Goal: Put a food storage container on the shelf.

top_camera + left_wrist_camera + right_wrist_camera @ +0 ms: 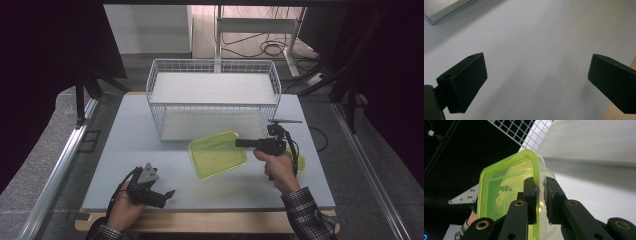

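While pinched at its rim, green container between right gripper jaws.

Black tongs on the left carry a grey three-cornered plate; right tongs have brass-ringed screws; plaid sleeve.

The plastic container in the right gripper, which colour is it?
Translucent yellow-green container, clearest in the right gripper view.
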`<state>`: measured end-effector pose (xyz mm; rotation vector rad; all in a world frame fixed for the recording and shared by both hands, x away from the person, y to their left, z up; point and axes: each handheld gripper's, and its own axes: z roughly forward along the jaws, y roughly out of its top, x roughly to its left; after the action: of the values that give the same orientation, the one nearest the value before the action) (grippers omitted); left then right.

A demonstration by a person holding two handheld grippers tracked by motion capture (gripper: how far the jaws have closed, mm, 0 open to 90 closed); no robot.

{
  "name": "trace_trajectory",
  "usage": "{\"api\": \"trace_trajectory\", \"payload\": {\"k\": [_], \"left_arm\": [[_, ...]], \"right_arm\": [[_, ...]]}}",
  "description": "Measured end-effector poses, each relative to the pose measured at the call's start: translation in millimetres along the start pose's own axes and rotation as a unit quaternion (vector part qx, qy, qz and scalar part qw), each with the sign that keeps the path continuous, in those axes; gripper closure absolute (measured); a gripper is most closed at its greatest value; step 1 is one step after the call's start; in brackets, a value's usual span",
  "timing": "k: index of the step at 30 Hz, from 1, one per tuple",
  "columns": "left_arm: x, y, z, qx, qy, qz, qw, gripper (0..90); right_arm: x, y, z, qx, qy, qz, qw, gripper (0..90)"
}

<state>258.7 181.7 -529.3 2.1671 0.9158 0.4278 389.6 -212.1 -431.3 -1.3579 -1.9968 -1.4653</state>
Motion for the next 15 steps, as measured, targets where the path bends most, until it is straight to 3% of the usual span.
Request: {"api": "trace_trajectory", "payload": {"k": [15], "left_arm": [[0.6,-0.1,0.1,0.000,0.001,0.001,1.0000,2.1]], "right_arm": [[20.9,32.5,-17.3,-0.028,0.004,-0.013,0.9995,80.1]]}}
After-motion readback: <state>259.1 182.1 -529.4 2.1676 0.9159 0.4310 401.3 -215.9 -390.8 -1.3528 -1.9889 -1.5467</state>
